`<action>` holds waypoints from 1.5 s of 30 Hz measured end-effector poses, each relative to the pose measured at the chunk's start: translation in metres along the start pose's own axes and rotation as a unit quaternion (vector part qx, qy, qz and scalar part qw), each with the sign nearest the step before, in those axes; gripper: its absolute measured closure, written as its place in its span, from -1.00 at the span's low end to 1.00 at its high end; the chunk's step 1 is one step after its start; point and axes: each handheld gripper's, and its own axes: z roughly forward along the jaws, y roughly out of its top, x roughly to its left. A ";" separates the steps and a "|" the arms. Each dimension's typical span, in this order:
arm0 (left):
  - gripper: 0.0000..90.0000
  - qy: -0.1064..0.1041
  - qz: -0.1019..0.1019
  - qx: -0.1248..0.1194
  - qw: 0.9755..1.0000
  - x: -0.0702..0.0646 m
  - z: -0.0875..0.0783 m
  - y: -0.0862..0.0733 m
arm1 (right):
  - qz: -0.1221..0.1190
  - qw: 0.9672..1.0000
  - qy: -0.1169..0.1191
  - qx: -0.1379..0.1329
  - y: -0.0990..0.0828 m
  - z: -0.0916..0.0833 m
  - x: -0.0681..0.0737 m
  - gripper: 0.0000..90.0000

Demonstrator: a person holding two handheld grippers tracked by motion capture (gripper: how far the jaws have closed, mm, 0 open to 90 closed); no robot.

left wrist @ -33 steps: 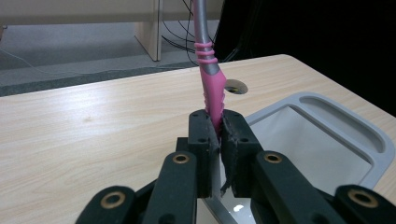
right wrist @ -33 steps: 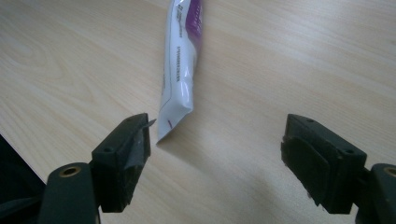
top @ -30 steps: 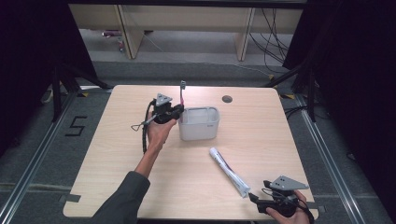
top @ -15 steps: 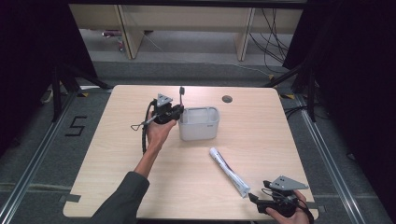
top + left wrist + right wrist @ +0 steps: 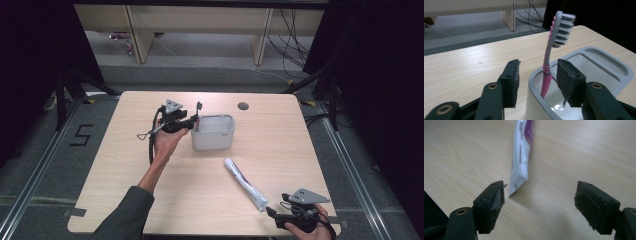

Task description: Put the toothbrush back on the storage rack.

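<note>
A pink and grey toothbrush (image 5: 547, 62) stands upright in a grey-white cup (image 5: 599, 62), leaning on its near rim. My left gripper (image 5: 538, 66) straddles that rim. Its jaws have just been opening, and the pads stand apart from the handle between them. In the high view the left gripper (image 5: 192, 120) is at the left edge of the cup (image 5: 215, 137), with the toothbrush (image 5: 198, 111) sticking up. A white and purple toothpaste tube (image 5: 245, 185) lies on the table. My right gripper (image 5: 272, 212) is open just short of the crimped end of the tube (image 5: 521, 157).
A round dark grommet (image 5: 243, 106) sits near the table's far edge. The right hand rests at the table's near right corner (image 5: 330, 227). Shelving legs and cables stand on the floor beyond the table.
The toothbrush has sunk lower into the cup, and the left gripper has let go of it. The right gripper has not moved.
</note>
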 end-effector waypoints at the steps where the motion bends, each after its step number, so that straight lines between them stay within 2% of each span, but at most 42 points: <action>1: 0.11 0.001 0.000 0.003 1.000 0.000 -0.002 0.001 | 0.000 1.000 0.001 0.000 0.000 0.000 0.000 -0.46; 6: 0.00 -0.002 0.001 0.015 1.000 -0.002 -0.010 0.003 | 0.000 1.000 0.000 0.001 0.000 0.000 0.000 -0.46; 12: -0.13 -0.006 -0.008 0.029 1.000 -0.002 -0.022 0.004 | -0.004 1.000 -0.001 0.001 0.000 0.000 -0.001 -0.46; 14: -0.19 -0.008 -0.011 0.028 1.000 -0.002 -0.027 0.004 | 0.000 1.000 -0.001 0.003 0.000 0.000 -0.001 -0.46; 15: -0.20 -0.010 -0.014 0.029 0.999 -0.002 -0.029 0.003 | 0.015 1.000 0.000 0.008 0.000 -0.001 0.002 -0.46; 18: -0.26 -0.017 -0.026 0.030 0.999 -0.001 -0.036 0.002 | 0.002 1.000 -0.001 0.002 0.000 0.000 0.000 -0.46; 21: -0.28 -0.021 -0.028 0.031 0.999 0.000 -0.043 0.000 | 0.002 1.000 -0.001 0.002 0.000 0.000 0.000 -0.46; 23: -0.30 -0.026 -0.034 0.034 0.999 0.001 -0.048 -0.001 | 0.012 1.000 0.002 0.007 0.000 0.000 0.001 -0.46; 27: -0.31 -0.026 -0.032 0.036 0.999 0.001 -0.055 -0.003 | 0.004 1.000 -0.003 0.002 -0.001 0.001 0.000 -0.46; 30: -0.31 -0.031 -0.034 0.036 0.998 0.001 -0.062 -0.007 | 0.007 1.000 -0.002 0.002 0.000 0.000 0.000 -0.46; 31: -0.32 -0.037 -0.036 0.037 0.998 0.002 -0.067 -0.009 | -0.006 1.000 -0.006 0.000 0.000 0.001 -0.002 -0.46; 33: -0.33 -0.040 -0.037 0.037 0.998 0.001 -0.073 -0.013 | -0.007 1.000 -0.006 -0.001 -0.001 0.001 -0.002 -0.46; 45: -0.34 -0.060 -0.035 0.049 0.996 0.001 -0.109 -0.039 | -0.001 1.000 -0.002 0.002 0.000 0.000 -0.003 -0.46</action>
